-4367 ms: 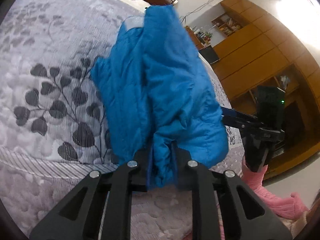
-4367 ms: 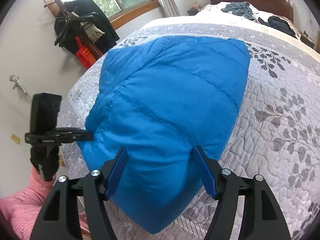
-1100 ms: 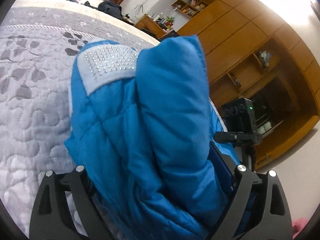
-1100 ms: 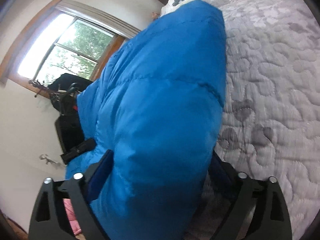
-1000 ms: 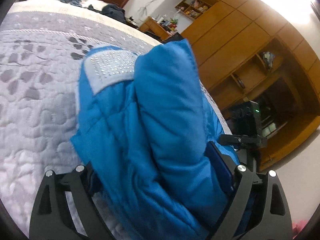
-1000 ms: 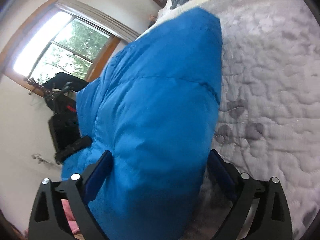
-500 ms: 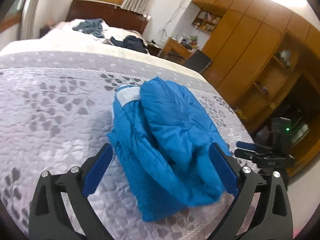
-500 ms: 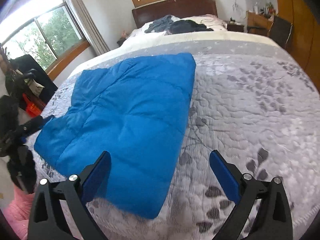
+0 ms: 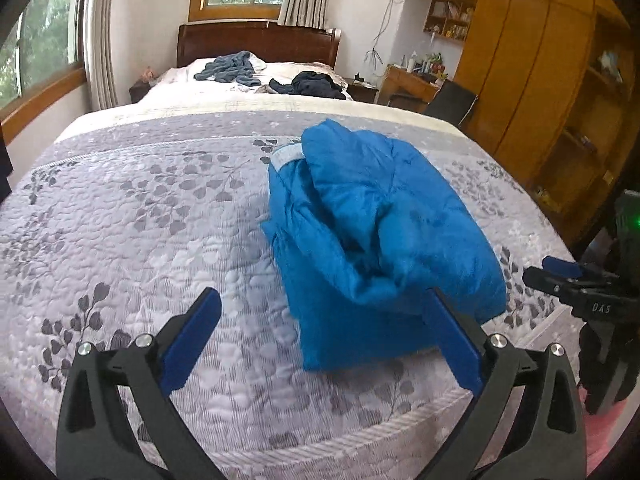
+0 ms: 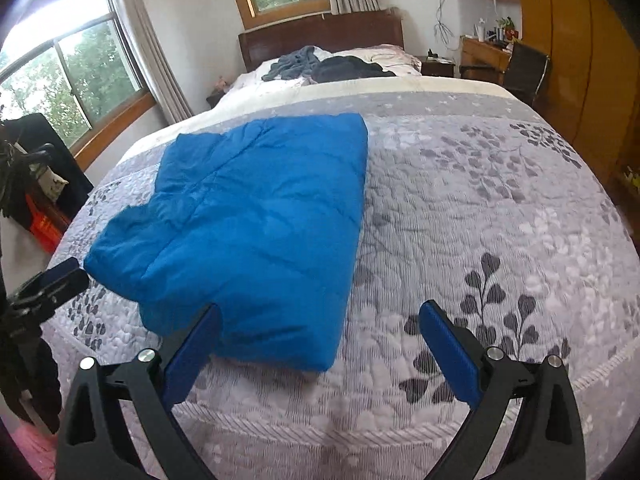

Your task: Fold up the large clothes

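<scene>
A blue quilted jacket lies folded into a thick bundle on the grey leaf-patterned bedspread, near the foot of the bed. In the right wrist view the same jacket shows as a flat rectangle left of centre. My left gripper hangs open above the bedspread, pulled back from the jacket, with nothing between its blue pads. My right gripper is open too, its left pad just in front of the jacket's near edge. Each gripper shows at the side of the other's view: the right gripper, the left gripper.
Dark clothes and a grey-blue garment lie by the wooden headboard. Wooden wardrobes and a desk with a chair stand along the right wall. Windows and a clothes rack are on the left. The bedspread right of the jacket is bare.
Both grippers let go of the jacket and drew back toward the foot of the bed. The jacket, earlier held up close between the fingers, now rests folded on the bedspread.
</scene>
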Demonstrator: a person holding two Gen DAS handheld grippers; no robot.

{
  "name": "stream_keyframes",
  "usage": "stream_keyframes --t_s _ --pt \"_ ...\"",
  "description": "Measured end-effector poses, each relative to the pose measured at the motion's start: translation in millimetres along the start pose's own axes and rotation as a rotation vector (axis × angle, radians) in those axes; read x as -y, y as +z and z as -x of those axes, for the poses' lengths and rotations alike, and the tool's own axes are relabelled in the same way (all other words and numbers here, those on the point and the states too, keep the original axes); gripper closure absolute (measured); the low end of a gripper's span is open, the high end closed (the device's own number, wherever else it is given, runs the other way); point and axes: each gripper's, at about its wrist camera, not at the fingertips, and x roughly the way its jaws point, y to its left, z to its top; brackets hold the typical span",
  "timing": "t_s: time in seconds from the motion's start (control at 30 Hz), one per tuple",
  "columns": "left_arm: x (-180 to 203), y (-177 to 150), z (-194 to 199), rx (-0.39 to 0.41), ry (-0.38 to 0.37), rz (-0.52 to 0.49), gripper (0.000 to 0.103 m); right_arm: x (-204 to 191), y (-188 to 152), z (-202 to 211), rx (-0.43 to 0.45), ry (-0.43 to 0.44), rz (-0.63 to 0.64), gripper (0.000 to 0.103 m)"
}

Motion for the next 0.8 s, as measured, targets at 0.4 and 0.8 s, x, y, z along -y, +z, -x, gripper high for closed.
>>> stream_keyframes --t_s 0.4,0.8 --pt "17.1 -20.1 26.3 0.020 0.076 -0.008 0.003 -9.4 -23.3 16.2 0.002 -0.093 0.035 0.004" --pt "21.7 -34.2 28.5 0.001 0.174 0.002 0.003 -22.4 -35.0 21.1 0.007 -0.174 0.072 0.004"
